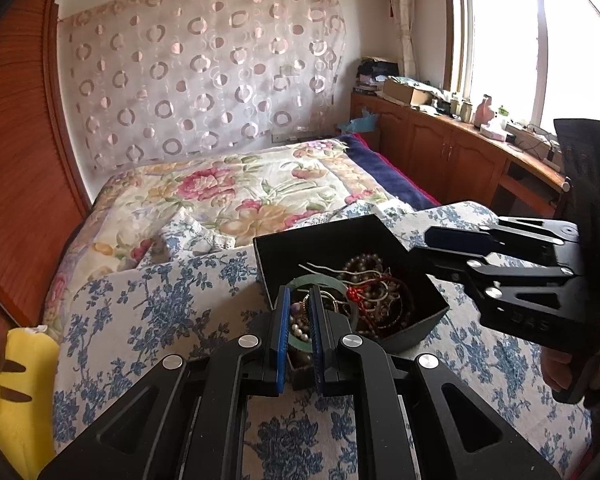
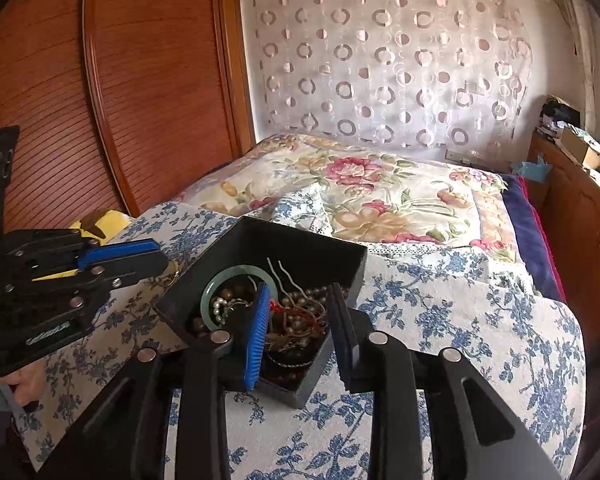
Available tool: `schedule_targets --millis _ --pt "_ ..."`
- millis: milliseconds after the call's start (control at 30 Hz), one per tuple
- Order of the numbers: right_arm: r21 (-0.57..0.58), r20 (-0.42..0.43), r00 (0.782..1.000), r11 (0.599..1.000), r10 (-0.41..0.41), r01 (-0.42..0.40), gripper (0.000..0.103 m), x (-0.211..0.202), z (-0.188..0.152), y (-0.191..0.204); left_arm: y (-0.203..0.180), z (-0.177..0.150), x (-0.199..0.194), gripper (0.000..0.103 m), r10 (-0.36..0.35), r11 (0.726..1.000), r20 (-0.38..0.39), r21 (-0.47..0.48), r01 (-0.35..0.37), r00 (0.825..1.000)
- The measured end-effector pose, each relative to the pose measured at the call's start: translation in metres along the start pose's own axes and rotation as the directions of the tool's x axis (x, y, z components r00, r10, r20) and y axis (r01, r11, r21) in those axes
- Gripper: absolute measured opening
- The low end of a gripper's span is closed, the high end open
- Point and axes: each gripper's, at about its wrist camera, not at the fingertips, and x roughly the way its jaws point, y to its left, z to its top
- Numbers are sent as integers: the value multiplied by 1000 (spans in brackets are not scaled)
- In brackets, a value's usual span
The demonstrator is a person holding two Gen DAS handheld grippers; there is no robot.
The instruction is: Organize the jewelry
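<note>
At the lower left of the left wrist view a yellow plush toy [image 1: 18, 384] lies against the blue-flowered bedspread [image 1: 148, 312]. At lower centre the left gripper [image 1: 300, 304] holds its blue pads a narrow gap apart, at the near corner of the black jewelry box [image 1: 300, 240], with the green jade bangle [image 1: 320, 280] and a pearl strand [image 1: 298, 330] showing between them; whether they pinch anything I cannot tell. Dark bead strings [image 1: 364, 264] fill the middle of the box. At right centre the right gripper [image 1: 428, 246] comes in from the side. In its own view its jaws stand wide over the box [image 2: 300, 240].
</note>
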Motion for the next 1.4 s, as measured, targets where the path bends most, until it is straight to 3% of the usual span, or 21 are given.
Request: schedule_targets --millis 533,800,900,967,1033,1133,1200,1267,1400 --pt "15 1 1000 1000 -26 26 32 -17 -26 -15 -5 25 35 9 15 1000 -18 -2 -15 1000" --pt "35 15 999 999 -41 40 32 -25 -32 -18 -1 16 23 35 30 999 -14 -15 -30 999" --pt "39 22 999 998 -46 45 32 -29 -33 -16 0 12 13 52 38 999 0 -21 -38 999" --pt "45 28 998 998 -56 54 32 -32 -34 -14 0 9 7 72 47 999 11 -25 -47 999" --pt "54 36 997 996 -67 65 32 -36 -34 -13 1 6 -1 83 66 998 29 -28 -65 997" --pt "68 47 995 994 -85 82 32 -43 -36 -10 4 1 -10 90 94 995 39 -33 -93 995" --pt "80 54 995 993 -87 83 37 -47 -36 -8 7 -3 -18 95 117 992 49 -41 -115 992" --pt "90 69 992 991 -101 94 57 -55 -35 -5 8 -7 -27 95 125 991 57 -46 -123 990" --pt "93 104 987 989 -121 111 68 -72 -35 2 7 -14 -45 95 133 991 66 -37 -131 989"
